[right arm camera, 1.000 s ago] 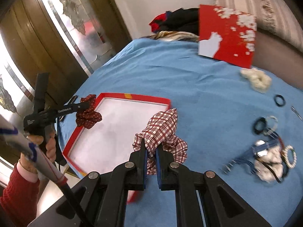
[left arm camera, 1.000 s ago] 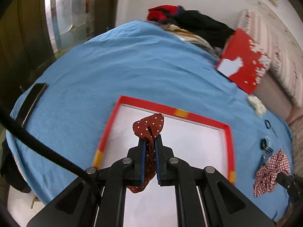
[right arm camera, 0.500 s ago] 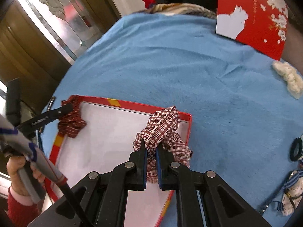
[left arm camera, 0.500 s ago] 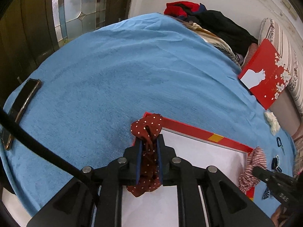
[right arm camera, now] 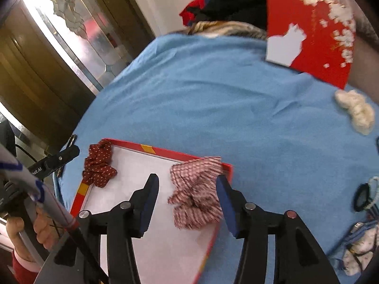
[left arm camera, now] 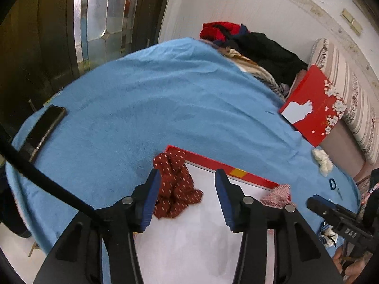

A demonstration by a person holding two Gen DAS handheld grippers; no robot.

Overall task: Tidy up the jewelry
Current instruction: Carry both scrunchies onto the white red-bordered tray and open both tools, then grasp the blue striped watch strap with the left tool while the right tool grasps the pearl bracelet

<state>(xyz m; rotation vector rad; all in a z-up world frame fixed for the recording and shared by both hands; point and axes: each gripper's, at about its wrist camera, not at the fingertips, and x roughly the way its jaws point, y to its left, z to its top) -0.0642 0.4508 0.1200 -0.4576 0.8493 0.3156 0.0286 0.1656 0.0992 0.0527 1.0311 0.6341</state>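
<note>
Both jaws wide apart: left gripper [left arm camera: 187, 196] over dotted red scrunchie [left arm camera: 176, 189] in tray's far left corner, right gripper [right arm camera: 187, 201] over checked scrunchie [right arm camera: 196, 196] at far right rim of red-edged tray [right arm camera: 151, 149]. Placing step apparently finished; next likely fetching cream scrunchie [right arm camera: 355, 111] farther right.

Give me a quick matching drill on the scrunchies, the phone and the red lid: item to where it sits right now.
Items:
1. polka-dot scrunchie
2. plaid scrunchie
3. phone
4. red lid

Places:
A. far edge of the blue cloth, propped up
B. tray, right corner
C. blue cloth, by its left edge
D. tray, left corner

Pairs: 1-D, 2-B, 3-C, 4-A
</note>
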